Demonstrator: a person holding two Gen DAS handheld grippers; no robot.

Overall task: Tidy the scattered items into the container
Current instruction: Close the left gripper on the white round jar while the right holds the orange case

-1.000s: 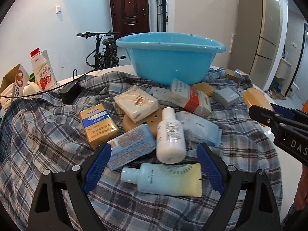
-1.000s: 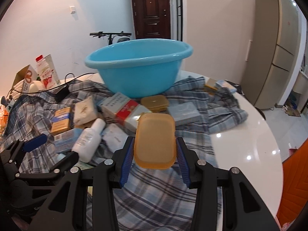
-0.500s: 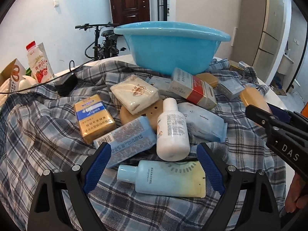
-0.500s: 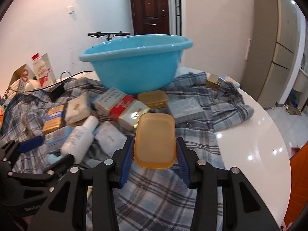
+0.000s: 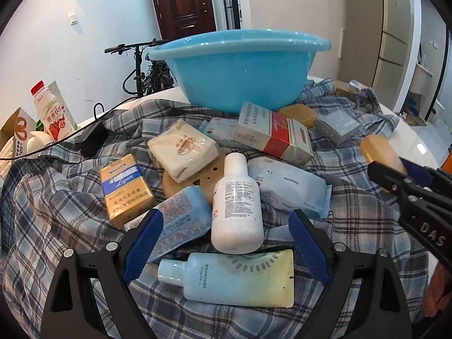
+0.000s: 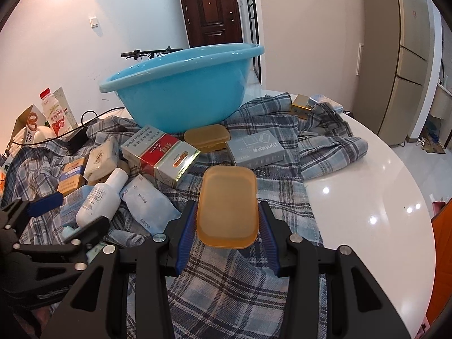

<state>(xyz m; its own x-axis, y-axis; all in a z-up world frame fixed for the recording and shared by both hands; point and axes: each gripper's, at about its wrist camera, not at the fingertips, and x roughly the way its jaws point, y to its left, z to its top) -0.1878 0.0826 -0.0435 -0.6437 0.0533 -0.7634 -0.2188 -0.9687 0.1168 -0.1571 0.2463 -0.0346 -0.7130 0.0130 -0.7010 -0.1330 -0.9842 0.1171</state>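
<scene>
A blue basin point(image 5: 240, 67) point(image 6: 183, 90) stands at the back of a plaid cloth strewn with toiletries. My left gripper point(image 5: 226, 241) is open, its blue pads either side of a white bottle's point(image 5: 237, 200) base, above a pale blue tube point(image 5: 234, 279); neither pad touches them. My right gripper point(image 6: 227, 226) is shut on an amber soap-box half point(image 6: 227, 206), held off the cloth to the right of the pile. In the left wrist view that amber piece point(image 5: 378, 149) shows at the right edge.
Around the bottle lie a gold box point(image 5: 125, 186), a wrapped soap point(image 5: 183, 148), a red-and-silver box point(image 5: 274, 134), a wipes pack point(image 5: 291, 188) and a grey box point(image 6: 255, 148). A closed amber soap box point(image 6: 207, 137) sits by the basin. White tabletop point(image 6: 367, 197) shows at right.
Both grippers have come forward and slightly down toward the pile, so the items and basin look nearer. The left stays open and the right keeps its hold on the amber piece.
</scene>
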